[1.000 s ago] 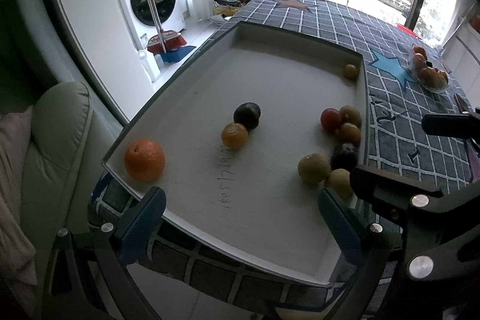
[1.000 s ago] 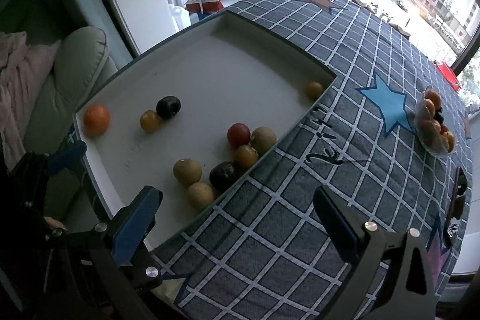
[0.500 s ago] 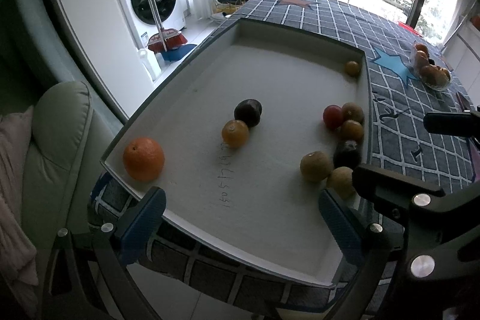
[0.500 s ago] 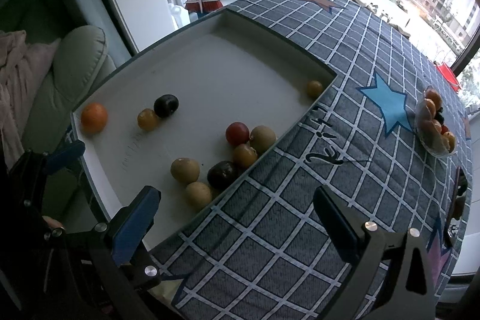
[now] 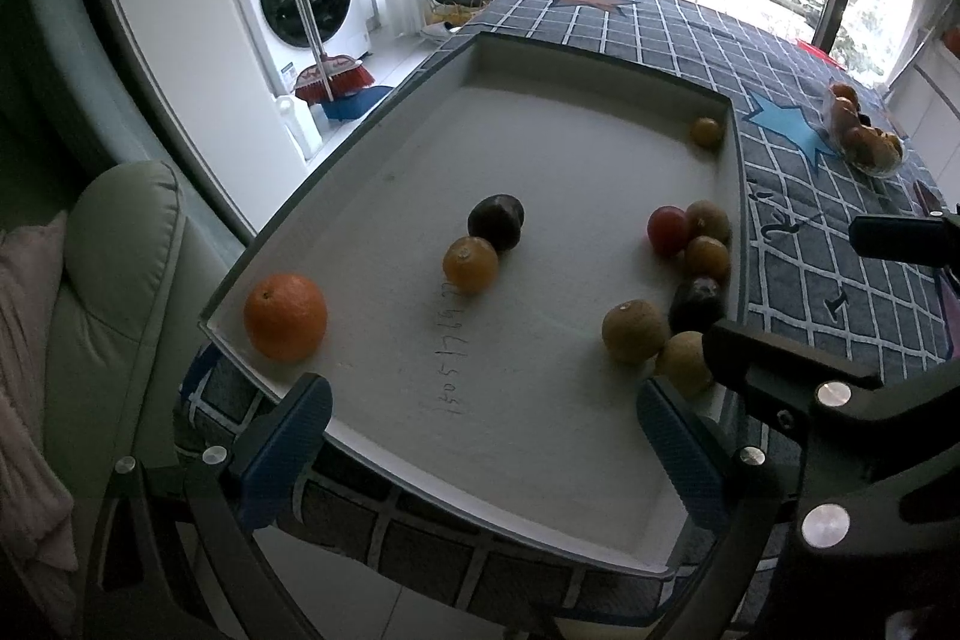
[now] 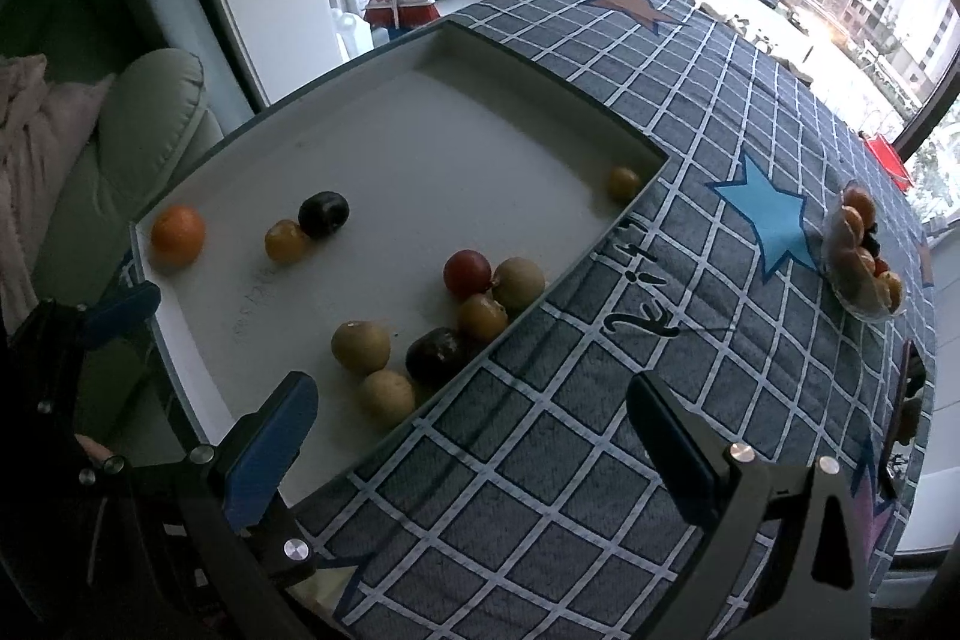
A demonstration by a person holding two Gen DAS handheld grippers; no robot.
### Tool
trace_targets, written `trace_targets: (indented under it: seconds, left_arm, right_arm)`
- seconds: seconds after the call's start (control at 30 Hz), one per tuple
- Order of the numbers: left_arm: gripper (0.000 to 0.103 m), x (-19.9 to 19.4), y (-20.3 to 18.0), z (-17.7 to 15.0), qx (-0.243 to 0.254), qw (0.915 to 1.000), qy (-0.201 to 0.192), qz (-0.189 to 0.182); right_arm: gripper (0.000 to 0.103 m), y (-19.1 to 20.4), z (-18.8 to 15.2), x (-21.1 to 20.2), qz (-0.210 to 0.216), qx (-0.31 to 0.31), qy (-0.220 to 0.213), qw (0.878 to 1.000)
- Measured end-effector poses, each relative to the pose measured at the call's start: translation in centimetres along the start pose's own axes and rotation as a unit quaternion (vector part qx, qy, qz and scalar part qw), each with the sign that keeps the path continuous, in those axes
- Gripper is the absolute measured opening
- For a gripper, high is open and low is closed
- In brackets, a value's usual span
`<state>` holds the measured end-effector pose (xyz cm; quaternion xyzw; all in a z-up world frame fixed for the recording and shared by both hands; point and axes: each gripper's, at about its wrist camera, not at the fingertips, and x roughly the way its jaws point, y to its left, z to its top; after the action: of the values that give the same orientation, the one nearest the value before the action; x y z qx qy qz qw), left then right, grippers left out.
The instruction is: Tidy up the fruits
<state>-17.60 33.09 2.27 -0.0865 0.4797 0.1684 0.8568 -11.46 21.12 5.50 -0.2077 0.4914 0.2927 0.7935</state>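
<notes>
White and shallow, the rectangular tray point(image 5: 540, 148) lies on your worktop's grey checked cloth with star patches point(image 6: 690, 112), and the fruits are scattered inside it. A large bright orange point(image 5: 285, 316) sits alone in the near left corner. Mid-tray, a dark purple plum point(image 5: 495, 222) touches a small yellow-orange citrus point(image 5: 471, 264). Along the right wall a cluster huddles: a red round fruit point(image 6: 467, 273), brownish-green ones, another dark plum point(image 6: 437, 355) and two tan round fruits point(image 6: 360, 346) nearest you. One small tan fruit point(image 6: 623, 183) rests alone in the far right corner. A clear bowl of fruit point(image 6: 864, 259) stands well apart on the cloth (contents too small to sort). Your left gripper point(image 5: 480, 454) hovers at the tray's near edge, jaws spread wide, holding nothing; your right gripper point(image 6: 474, 448) hangs over the tray's right rim, equally wide and empty.
</notes>
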Motion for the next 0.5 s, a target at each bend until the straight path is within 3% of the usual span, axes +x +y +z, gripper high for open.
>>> trace_targets:
  seconds: [0.5]
  left_arm:
    - [0.102, 0.00, 0.14, -0.22, -0.003, 1.0000, -0.007, 0.007]
  right_arm:
    - [0.103, 0.17, -0.02, 0.15, 0.013, 0.005, -0.003, 1.000]
